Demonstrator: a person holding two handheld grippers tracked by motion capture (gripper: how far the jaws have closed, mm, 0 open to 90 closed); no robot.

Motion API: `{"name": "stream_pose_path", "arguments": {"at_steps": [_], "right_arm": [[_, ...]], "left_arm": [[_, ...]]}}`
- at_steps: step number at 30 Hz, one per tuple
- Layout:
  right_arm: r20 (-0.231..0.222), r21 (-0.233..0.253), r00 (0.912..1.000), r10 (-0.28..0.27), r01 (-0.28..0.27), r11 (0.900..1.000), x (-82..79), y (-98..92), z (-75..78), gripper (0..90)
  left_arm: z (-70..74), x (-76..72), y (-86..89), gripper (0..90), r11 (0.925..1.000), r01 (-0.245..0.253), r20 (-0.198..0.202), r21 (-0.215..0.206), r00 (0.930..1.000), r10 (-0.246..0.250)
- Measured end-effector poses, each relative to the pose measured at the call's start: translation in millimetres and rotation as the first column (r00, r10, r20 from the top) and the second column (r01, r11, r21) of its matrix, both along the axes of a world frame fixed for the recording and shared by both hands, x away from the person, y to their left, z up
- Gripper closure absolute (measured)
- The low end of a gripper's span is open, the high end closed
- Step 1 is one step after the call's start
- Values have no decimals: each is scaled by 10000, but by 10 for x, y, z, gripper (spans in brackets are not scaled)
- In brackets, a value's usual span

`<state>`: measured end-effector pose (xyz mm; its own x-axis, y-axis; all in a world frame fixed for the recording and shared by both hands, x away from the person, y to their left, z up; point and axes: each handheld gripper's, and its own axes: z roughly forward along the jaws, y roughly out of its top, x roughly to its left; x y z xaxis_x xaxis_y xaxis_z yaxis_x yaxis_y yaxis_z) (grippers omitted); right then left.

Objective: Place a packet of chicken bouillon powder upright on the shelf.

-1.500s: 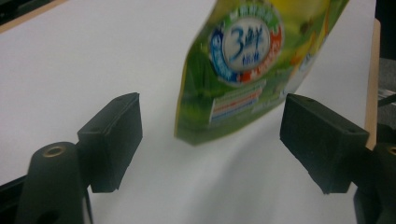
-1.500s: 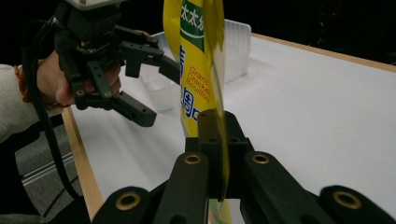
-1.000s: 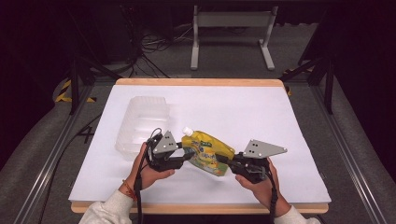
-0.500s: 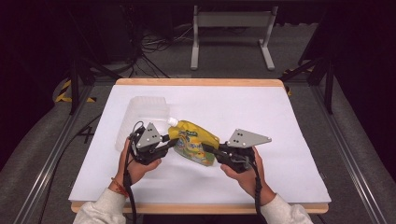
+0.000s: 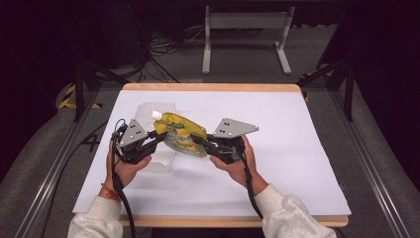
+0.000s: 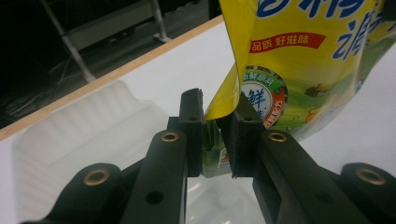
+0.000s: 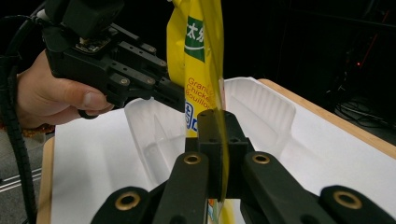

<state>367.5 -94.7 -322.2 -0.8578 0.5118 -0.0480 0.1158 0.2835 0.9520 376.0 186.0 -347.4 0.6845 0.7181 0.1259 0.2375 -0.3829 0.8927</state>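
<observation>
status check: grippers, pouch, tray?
Left gripper and right gripper both shut on the yellow pouch, one at each edge. Pouch held off the table, over the clear plastic tray. Nothing blocking.

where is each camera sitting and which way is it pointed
High view: fixed above the person's side, looking forward and down on the table; both forearms, hands, left claw and right claw show.
Left gripper view: rides the left claw, looking along its jaws at the pouch and tray.
Right gripper view: rides the right claw, looking across the tray toward the left claw and hand.
Shared: all three show the yellow pouch and white tray.
</observation>
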Motion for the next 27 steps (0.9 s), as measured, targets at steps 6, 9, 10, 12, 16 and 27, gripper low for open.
{"name": "stream_pose_path", "arguments": {"at_steps": [6,9,10,12,16,27], "right_arm": [[-52,41,9996,263,-263,9996,113,225,-2,900],[-134,110,9992,369,-368,9993,155,321,-3,900],[-145,111,9991,390,-388,9992,160,340,-3,900],[-175,97,9988,452,-451,9989,168,396,-5,900],[-177,67,9984,531,-530,9986,188,468,-11,900],[-238,49,9975,673,-672,9977,310,670,-52,900]], "left_arm": [[-6,33,165,783,9984,-549,69,-103,9985,550],[-8,32,234,783,9970,-765,157,-68,9969,766],[-9,25,249,783,9964,-840,149,-60,9963,841],[-9,20,290,783,9952,-974,229,10,9950,973],[-24,17,343,784,9934,-1146,214,21,9932,1145],[-74,24,514,789,9863,-1649,134,-4,9862,1649]]}}
